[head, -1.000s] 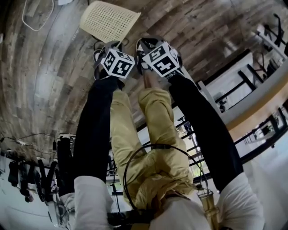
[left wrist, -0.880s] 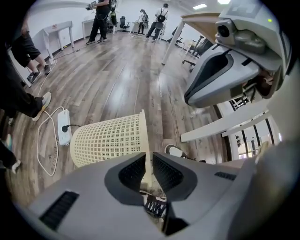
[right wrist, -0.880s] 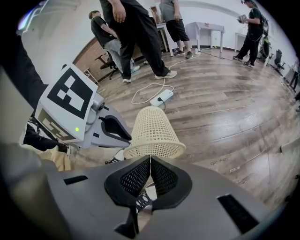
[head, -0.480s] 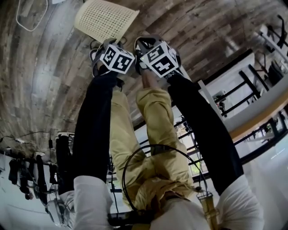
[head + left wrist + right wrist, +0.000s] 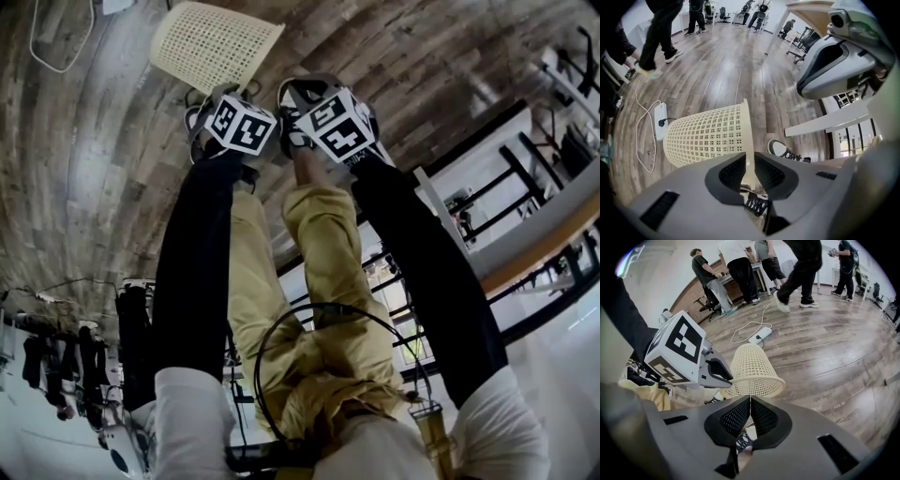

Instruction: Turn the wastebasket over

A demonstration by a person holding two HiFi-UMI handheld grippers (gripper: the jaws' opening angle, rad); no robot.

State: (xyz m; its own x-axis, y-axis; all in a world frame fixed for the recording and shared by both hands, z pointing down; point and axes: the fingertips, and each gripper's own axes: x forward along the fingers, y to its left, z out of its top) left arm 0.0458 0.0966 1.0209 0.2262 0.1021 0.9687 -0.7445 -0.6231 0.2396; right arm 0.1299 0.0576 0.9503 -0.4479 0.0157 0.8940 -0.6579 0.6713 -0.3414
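The cream lattice wastebasket (image 5: 216, 42) (image 5: 708, 136) (image 5: 751, 365) lies on its side on the wood floor, its wide rim toward me. My left gripper (image 5: 749, 157) points steeply down at the rim. Its jaws have just been opening, and the rim wall stands between the pads without being pressed. My right gripper (image 5: 750, 398) is shut, pads together with nothing seen between them, its tips just short of the rim's near edge. In the head view, both marker cubes (image 5: 239, 124) (image 5: 335, 122) hide the jaws below the basket.
A white power strip (image 5: 660, 121) (image 5: 759, 337) with a looping cable lies on the floor beyond the basket. Several people (image 5: 740, 268) stand further back. A white table frame (image 5: 825, 123) is at my right, and my shoes (image 5: 780, 149) are just below the rim.
In the head view the basket has shifted slightly left and further from me. Both marker cubes have followed it a little.
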